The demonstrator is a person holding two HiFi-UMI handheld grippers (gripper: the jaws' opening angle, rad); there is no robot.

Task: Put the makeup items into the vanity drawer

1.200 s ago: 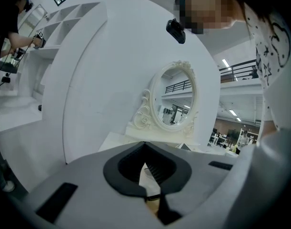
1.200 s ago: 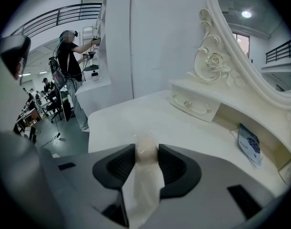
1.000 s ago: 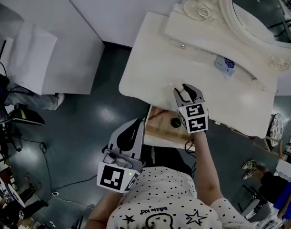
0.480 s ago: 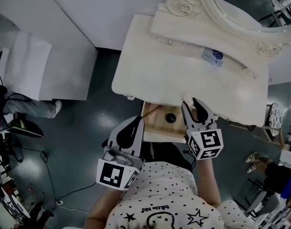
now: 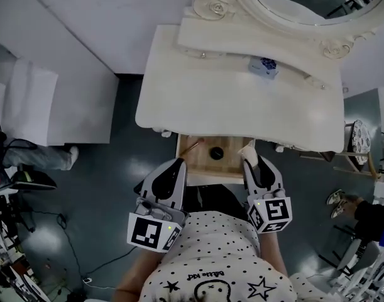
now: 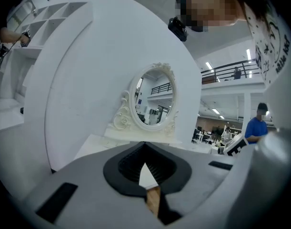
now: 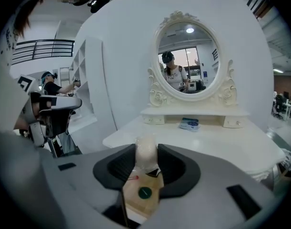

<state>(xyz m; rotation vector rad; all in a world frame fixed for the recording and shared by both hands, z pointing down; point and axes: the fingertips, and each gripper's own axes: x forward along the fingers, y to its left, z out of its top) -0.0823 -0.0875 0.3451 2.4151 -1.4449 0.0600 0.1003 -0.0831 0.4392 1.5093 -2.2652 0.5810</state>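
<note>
Right gripper [image 5: 254, 163]: I have its fingers [image 7: 117, 168] clamped on a pale translucent makeup item [image 7: 146, 155], held over the right end of the open drawer [image 5: 232, 161].
Left gripper [image 6: 145, 146]: fingers closed together on nothing, near the drawer's left front.
In the drawer: round dark compact [image 5: 216, 152] and a thin brush [image 5: 192, 147].
In my way: the front edge of the bench [image 5: 229, 106] overhangs the drawer's back.
Around: small blue-and-white box [image 5: 263, 66] below the oval mirror [image 7: 188, 61].

We find the head view high above, facing steeply down on the cream-white carved vanity table [image 5: 235, 106] and its open pale wooden drawer [image 5: 232, 162]. Both gripper views sit low before it, facing the oval ornate-framed mirror [image 7: 187, 56]; all three share tabletop and mirror.
</note>
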